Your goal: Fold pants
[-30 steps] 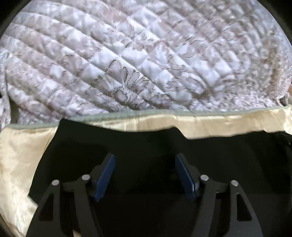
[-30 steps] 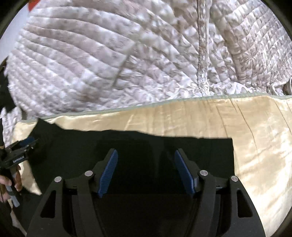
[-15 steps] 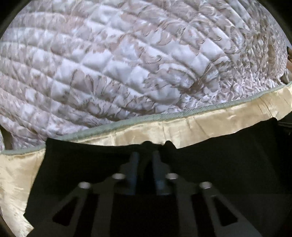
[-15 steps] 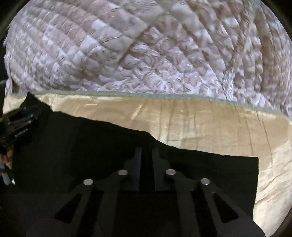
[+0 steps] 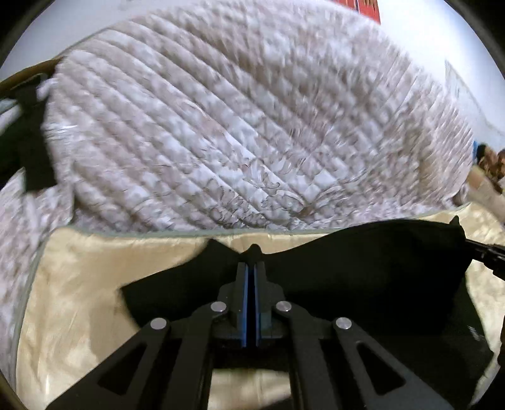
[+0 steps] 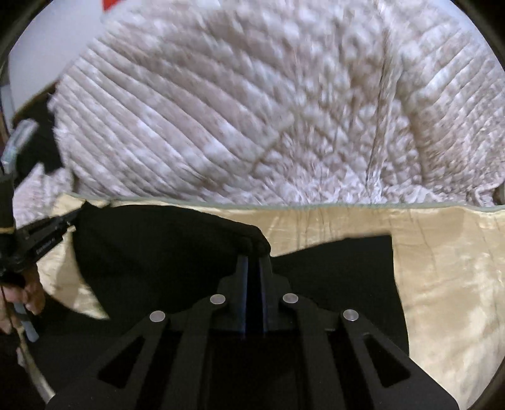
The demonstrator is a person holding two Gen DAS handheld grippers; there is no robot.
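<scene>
Black pants (image 5: pixel 363 271) lie on a cream satin sheet (image 5: pixel 82 284), with their far edge raised off it. My left gripper (image 5: pixel 251 263) is shut on that edge, a small peak of black cloth poking up between its blue pads. In the right wrist view the same pants (image 6: pixel 151 252) hang in a fold from my right gripper (image 6: pixel 252 257), which is shut on the edge too. The left gripper (image 6: pixel 47 235) shows at that view's left rim, pinching the cloth's other end, held by a hand (image 6: pixel 25 293). The right gripper's tip (image 5: pixel 486 252) appears at the left wrist view's right rim.
A quilted white and beige bedspread (image 5: pixel 236 132) rises behind the cream sheet across both views. A pale wall (image 6: pixel 56 41) stands beyond it, with a red patch (image 5: pixel 366 8) at the top. Dark objects (image 5: pixel 28 138) sit at the far left of the bed.
Both grippers went from open over the flat pants to shut on the far edge, then lifted it off the sheet. The view now reaches higher, to the wall.
</scene>
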